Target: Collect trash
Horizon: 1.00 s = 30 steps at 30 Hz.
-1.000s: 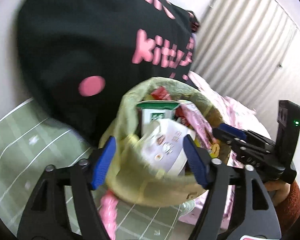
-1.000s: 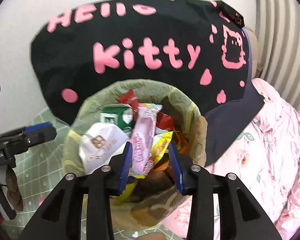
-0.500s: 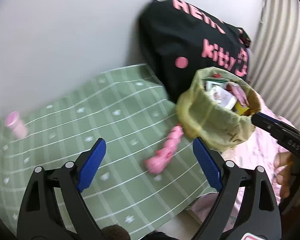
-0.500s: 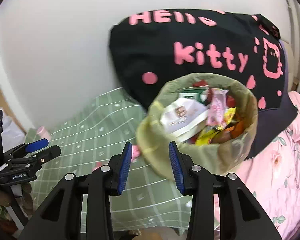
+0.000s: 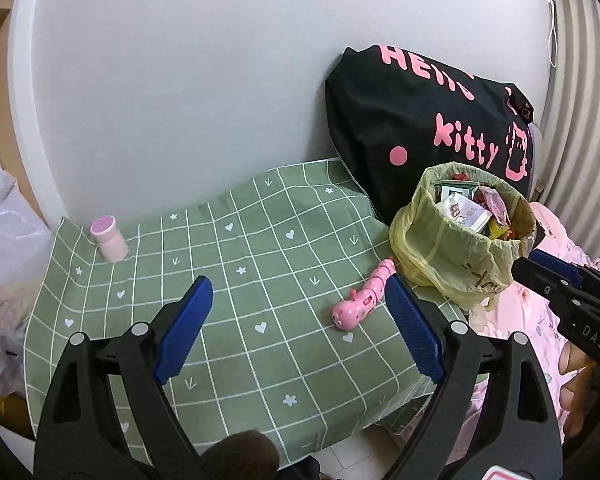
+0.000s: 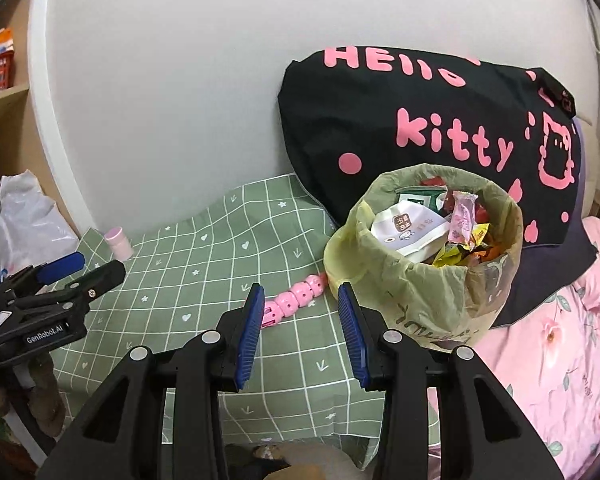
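Full trash bag (image 6: 424, 256) — hand-held grippers apparently empty

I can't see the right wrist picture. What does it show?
A bin lined with a yellow-green plastic bag, full of snack wrappers, stands on a green checked cloth before a black pillow with pink letters. The right gripper hangs open and empty, with a pink segmented toy beyond it.

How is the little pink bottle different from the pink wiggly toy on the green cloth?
The pink bottle stands upright; the pink toy lies flat. The bottle is one smooth cylinder; the toy is a long chain of jointed segments. The bottle sits near the wall, alone; the toy lies right beside the trash bag. Both are pink and rest on the green checked cloth.
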Motion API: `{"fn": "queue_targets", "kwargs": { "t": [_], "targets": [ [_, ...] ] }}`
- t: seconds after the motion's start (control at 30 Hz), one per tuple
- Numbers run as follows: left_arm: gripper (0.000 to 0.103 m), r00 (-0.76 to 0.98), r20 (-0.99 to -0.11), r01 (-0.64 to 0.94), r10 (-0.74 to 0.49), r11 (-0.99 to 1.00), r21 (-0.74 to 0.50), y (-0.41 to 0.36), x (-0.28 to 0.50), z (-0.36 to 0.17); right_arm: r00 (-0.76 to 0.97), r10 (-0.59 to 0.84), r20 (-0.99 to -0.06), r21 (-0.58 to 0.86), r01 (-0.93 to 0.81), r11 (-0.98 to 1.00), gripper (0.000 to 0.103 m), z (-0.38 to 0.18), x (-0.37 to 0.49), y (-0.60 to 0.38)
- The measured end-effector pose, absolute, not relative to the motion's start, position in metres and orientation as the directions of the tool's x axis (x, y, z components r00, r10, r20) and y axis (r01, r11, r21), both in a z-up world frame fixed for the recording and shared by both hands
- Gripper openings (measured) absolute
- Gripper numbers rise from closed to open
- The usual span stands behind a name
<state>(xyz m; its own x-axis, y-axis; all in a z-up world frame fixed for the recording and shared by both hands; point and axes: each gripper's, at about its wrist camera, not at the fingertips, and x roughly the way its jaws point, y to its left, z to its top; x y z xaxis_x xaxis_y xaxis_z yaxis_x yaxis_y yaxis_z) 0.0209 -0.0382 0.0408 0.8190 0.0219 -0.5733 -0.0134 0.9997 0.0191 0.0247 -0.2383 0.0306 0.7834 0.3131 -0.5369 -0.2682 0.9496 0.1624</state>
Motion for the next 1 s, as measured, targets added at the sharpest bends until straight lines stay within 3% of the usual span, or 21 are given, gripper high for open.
{"fn": "queue_targets", "kwargs": {
  "t": [1.0],
  "targets": [
    [0.084, 0.82, -0.572, -0.009, 0.02, 1.0, 0.021, -0.039, 0.013, 0.044, 0.798, 0.323, -0.509, 0.139, -0.295, 0.945, 0.036, 0.038, 0.019, -0.224]
  ]
}}
